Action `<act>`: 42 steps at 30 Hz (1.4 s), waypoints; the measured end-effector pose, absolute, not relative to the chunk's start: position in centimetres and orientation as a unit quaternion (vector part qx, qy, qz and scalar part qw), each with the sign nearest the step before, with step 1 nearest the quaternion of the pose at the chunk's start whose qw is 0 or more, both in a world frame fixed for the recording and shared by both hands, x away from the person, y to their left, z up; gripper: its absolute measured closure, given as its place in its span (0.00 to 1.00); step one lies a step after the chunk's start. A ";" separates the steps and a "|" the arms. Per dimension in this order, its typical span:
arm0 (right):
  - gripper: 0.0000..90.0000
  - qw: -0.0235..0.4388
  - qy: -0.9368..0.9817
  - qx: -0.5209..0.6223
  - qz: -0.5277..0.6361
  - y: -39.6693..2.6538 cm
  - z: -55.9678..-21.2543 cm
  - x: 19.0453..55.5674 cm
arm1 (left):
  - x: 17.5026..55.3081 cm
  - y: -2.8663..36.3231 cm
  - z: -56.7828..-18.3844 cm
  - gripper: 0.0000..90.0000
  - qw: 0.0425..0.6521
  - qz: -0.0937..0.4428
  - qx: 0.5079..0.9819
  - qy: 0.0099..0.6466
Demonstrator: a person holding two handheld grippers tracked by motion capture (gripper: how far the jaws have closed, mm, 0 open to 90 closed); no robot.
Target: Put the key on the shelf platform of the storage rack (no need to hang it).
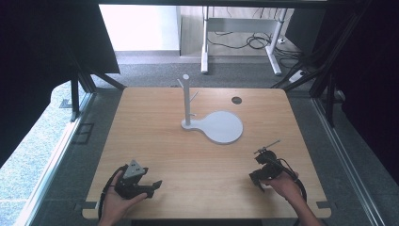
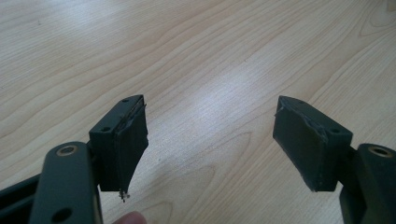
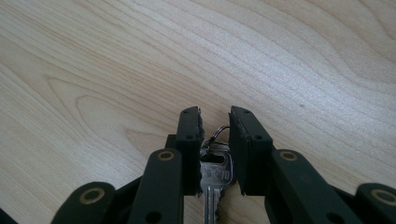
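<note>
Two hand-held grippers work here: the right hand-held gripper [image 3: 215,122] has its jaws close around a key [image 3: 215,179] on a ring, though pad contact is unclear; the left hand-held gripper [image 2: 210,135] gapes empty over the bench [image 2: 210,56]. Squeeze the key's head squarely before lifting toward the white peg stand [image 1: 187,101] far ahead. Its blade tip is cut off.

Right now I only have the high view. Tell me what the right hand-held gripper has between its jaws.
Observer: The right hand-held gripper is shut on a silver key, pads against both sides of its head.
Operator: Check for anything attached to it.
Observer: A metal ring passes through the key's head, between the jaw tips.
Operator: Report the left one.
Observer: The left hand-held gripper stands wide open over bare table.
</note>
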State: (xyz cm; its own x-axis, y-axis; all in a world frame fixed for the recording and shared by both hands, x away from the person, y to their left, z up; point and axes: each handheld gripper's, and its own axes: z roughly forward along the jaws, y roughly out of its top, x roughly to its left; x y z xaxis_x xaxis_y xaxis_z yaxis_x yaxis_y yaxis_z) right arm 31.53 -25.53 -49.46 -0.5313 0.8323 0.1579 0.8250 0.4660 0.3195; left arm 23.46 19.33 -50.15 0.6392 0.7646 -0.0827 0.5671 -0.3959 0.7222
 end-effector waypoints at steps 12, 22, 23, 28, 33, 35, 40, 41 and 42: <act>0.91 0.024 0.867 0.476 0.146 -24.9 -49.7 31.5 | 23.5 19.4 -50.1 0.29 0.373 0.133 0.825 0.404; 0.99 0.012 0.876 0.465 0.131 -25.1 -49.7 31.4 | 23.5 19.4 -50.2 0.29 0.372 0.133 0.825 0.405; 0.99 0.012 0.876 0.464 0.130 -25.1 -49.7 31.4 | 23.5 19.4 -50.2 0.29 0.372 0.133 0.825 0.405; 1.00 0.002 0.883 0.453 0.125 -25.4 -49.0 31.4 | 23.5 19.4 -50.2 0.29 0.372 0.132 0.825 0.405; 1.00 0.003 0.882 0.451 0.136 -25.9 -47.9 31.2 | 23.5 19.4 -50.2 0.29 0.373 0.132 0.824 0.405; 1.00 0.003 0.882 0.451 0.136 -26.0 -47.7 31.3 | 23.5 19.4 -50.2 0.29 0.372 0.132 0.825 0.405; 1.00 0.015 0.880 0.452 0.145 -26.7 -45.7 31.5 | 23.6 19.5 -50.2 0.29 0.373 0.132 0.824 0.406; 1.00 0.015 0.880 0.452 0.145 -26.7 -45.7 31.5 | 23.6 19.5 -50.2 0.29 0.373 0.132 0.824 0.406; 1.00 0.019 0.879 0.451 0.152 -26.9 -45.0 31.5 | 23.5 19.5 -50.1 0.29 0.372 0.133 0.824 0.406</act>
State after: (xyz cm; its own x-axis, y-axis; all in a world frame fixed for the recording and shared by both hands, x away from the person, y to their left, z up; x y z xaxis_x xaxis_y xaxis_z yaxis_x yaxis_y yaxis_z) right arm 31.48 -26.93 -45.04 -0.5928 0.7987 0.1037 0.7872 0.5473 0.2843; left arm 23.54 19.48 -50.13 0.6345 0.7683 -0.0840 0.5708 -0.3926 0.7211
